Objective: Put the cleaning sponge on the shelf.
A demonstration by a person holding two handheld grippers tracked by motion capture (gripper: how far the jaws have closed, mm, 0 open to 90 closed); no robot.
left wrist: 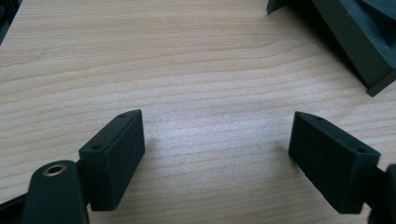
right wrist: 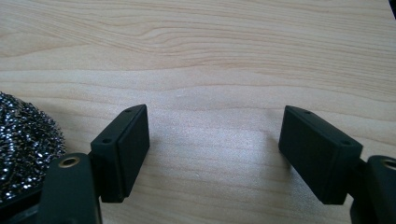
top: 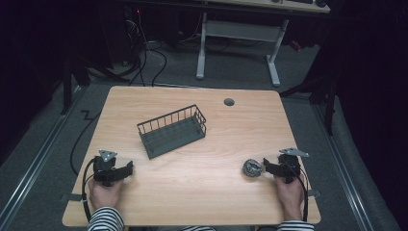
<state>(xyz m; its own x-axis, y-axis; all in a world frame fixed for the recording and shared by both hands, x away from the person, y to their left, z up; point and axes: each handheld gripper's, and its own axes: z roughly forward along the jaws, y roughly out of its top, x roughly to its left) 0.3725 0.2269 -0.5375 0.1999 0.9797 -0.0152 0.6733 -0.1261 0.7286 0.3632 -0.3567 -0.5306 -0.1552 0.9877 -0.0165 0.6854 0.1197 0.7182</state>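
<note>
A: Left gripper (top: 126, 169), lower left of the high view: jaws spread wide, bare table (top: 202, 192) between them. Right gripper (top: 267, 167), lower right: also spread wide, nothing between.

B: Steel wool scourer (top: 252, 167)?

A: Just beside the right gripper's jaws, outside them.

B: Wire basket (top: 172, 131)?

A: Centre frame, looks empty. No legible writing.

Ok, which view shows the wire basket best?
The high view: the whole basket shows there, lying at an angle on the table, its wire sides and dark floor plain. The left gripper view catches just a dark corner of it at the upper right, beyond the open fingers.
</note>
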